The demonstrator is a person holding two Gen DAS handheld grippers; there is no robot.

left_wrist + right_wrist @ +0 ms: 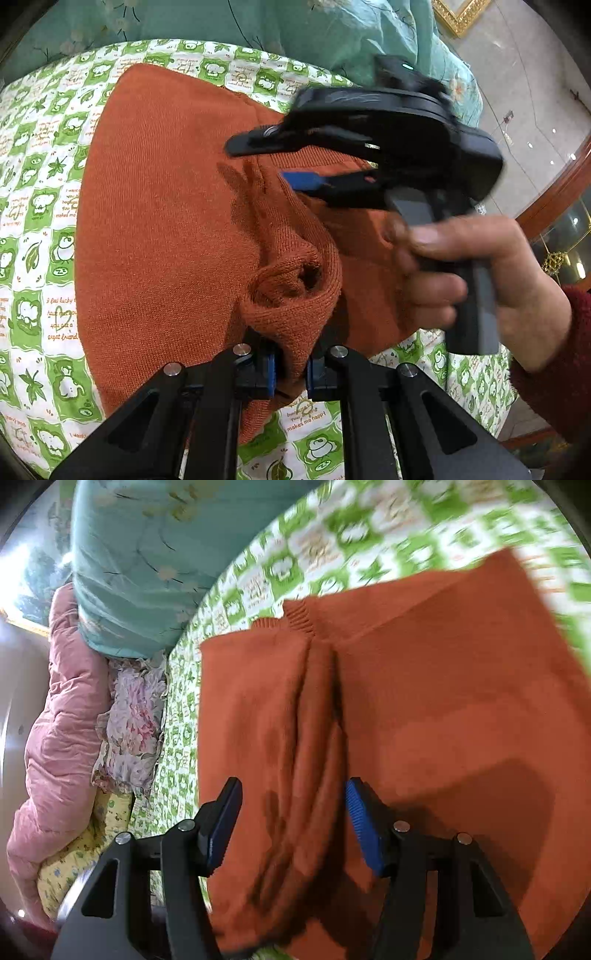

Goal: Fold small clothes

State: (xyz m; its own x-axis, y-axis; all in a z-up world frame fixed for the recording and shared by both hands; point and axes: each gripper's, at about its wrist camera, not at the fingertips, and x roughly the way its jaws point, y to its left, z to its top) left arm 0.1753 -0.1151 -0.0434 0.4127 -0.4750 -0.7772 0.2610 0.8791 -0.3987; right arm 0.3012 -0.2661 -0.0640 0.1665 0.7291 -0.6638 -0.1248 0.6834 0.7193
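Note:
An orange knit sweater [159, 206] lies on a green and white patterned sheet [40, 236]. My left gripper [291, 369] is shut on a bunched cuff or fold of the sweater [295, 295] at its near edge. My right gripper [258, 162] hovers over the sweater's right part, jaws apart, held by a hand [480, 266]. In the right wrist view the right gripper [293, 805] is open, its fingers astride a raised fold of the sweater [317, 738]. The ribbed collar [299, 620] lies at the far edge.
A teal floral quilt [295, 26] lies beyond the sheet. In the right wrist view it [147, 565] sits at the upper left, with a pink padded quilt [59, 720] and a floral ruffled cloth [129, 731] beside it. A tiled floor [524, 85] lies to the right.

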